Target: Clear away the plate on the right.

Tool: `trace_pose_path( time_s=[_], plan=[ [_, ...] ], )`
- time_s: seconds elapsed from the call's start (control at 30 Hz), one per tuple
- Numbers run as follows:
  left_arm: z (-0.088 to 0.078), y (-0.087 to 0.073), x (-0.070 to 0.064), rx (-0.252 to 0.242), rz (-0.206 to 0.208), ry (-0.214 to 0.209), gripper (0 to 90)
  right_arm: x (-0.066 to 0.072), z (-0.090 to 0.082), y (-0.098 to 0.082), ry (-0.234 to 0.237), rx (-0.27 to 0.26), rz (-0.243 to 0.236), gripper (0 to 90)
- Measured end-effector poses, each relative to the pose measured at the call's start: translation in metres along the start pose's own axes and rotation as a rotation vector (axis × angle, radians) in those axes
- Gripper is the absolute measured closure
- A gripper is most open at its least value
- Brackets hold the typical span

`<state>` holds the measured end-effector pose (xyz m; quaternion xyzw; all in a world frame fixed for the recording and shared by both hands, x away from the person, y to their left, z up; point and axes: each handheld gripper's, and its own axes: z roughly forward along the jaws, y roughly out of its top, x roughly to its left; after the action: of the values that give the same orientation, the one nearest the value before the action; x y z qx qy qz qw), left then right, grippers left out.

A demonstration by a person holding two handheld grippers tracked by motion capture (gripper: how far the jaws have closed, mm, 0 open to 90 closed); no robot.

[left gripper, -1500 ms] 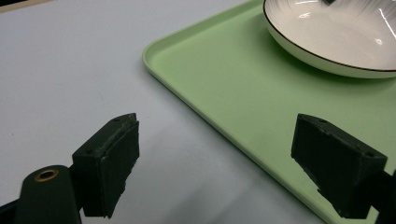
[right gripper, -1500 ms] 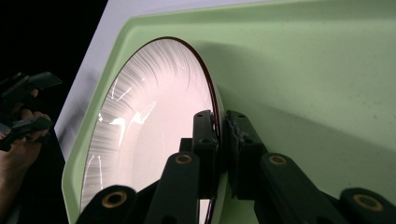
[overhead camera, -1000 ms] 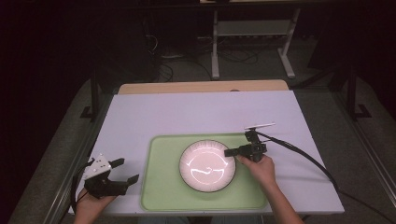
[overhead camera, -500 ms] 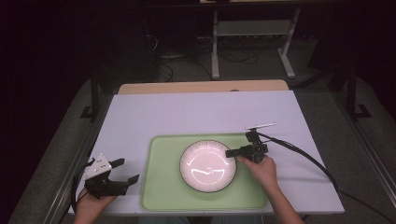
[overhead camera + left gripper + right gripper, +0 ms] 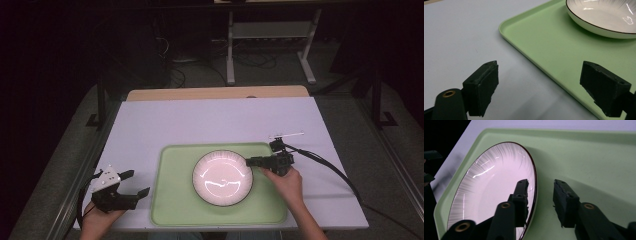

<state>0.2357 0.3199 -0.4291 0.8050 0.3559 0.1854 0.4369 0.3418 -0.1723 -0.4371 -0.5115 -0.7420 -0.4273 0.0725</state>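
We see a white plate with a thin dark rim lying flat in the middle of a light green tray, which sits at the near edge of the pale table. The plate is round, so it has no long axis; its hollow faces up. Bare tray shows all round it, widest at the near corners, and the far half of the table lies open.

Our right gripper reaches in from the plate's right side. Its jaws have just been opening: one stands over the plate's inside, the other outside the rim, and the outer pad stands clear of it.

Our left gripper rests beside the tray's left edge, jaws wide apart with nothing between them.
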Motion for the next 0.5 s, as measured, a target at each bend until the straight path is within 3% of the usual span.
trace_pose_path(
  time_s=[0.17,0.5],
  plan=[
    [0.000,0.000,0.000,0.002,0.000,0.002,15.2,0.002,-0.013,-0.002,-0.028,-0.075,-0.075,51.0],
    [0.001,0.000,-0.001,0.006,0.000,0.001,15.2,0.004,-0.032,-0.006,-0.098,-0.146,-0.198,38.8]
  ],
)
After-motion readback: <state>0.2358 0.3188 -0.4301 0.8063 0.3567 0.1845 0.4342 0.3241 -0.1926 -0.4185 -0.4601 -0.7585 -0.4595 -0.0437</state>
